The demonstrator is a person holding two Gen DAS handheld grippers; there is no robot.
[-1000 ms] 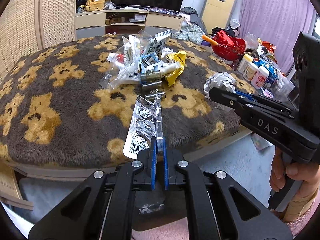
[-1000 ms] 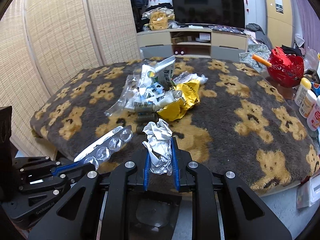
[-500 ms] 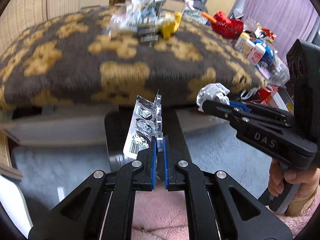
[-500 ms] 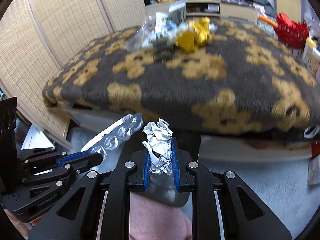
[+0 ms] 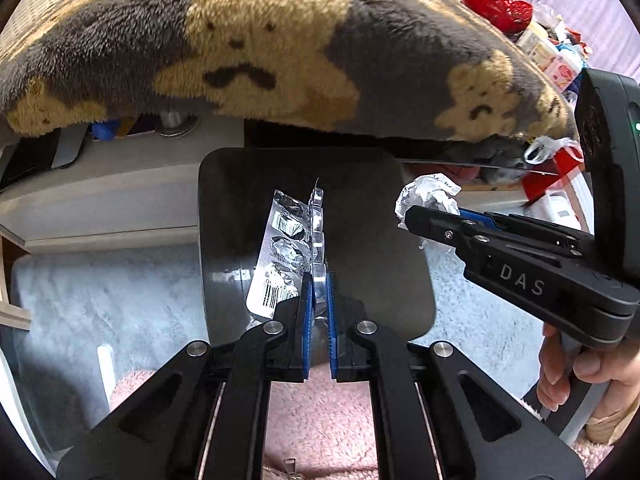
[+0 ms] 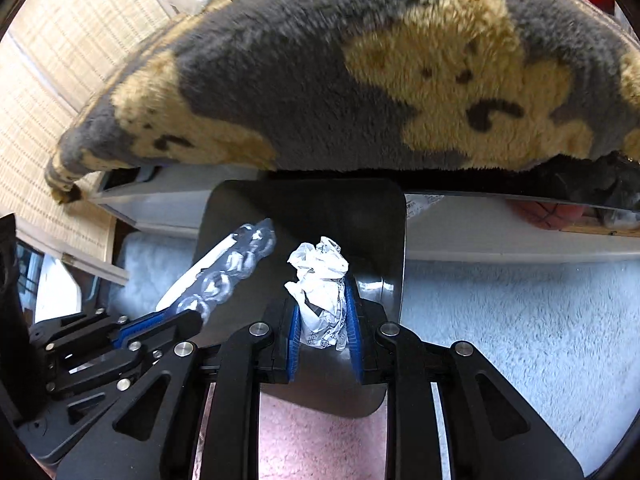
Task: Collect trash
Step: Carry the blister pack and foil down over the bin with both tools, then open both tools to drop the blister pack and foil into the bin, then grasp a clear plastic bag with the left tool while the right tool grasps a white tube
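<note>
Above you, the bear-print plush cover (image 5: 280,48) bulges over the table edge and fills the top of both views, overhanging the far rim of the bin. Under it runs a pale ledge (image 5: 120,184), and the floor around is a light blue shaggy rug (image 6: 520,320). Directly below both tools stands the dark grey bin (image 5: 360,208), its mouth facing up, with nothing between the trash and its opening. A pink fluffy fabric (image 5: 320,408) shows beneath the tools at the near edge. At the far right, bottles and a red item (image 5: 496,0) crowd the edge of the table, well apart from the bin.

Your left gripper (image 5: 318,304) is pressed together on the lower edge of the blister pack (image 5: 288,252), which stands up over the bin's opening. Your right gripper (image 6: 322,332) has the crumpled paper ball (image 6: 320,276) between its pads, also over the bin; its jaws are opening, though the pads look to be touching the paper on both sides. Your hand (image 5: 580,376) wraps the right tool's handle at the right edge.
</note>
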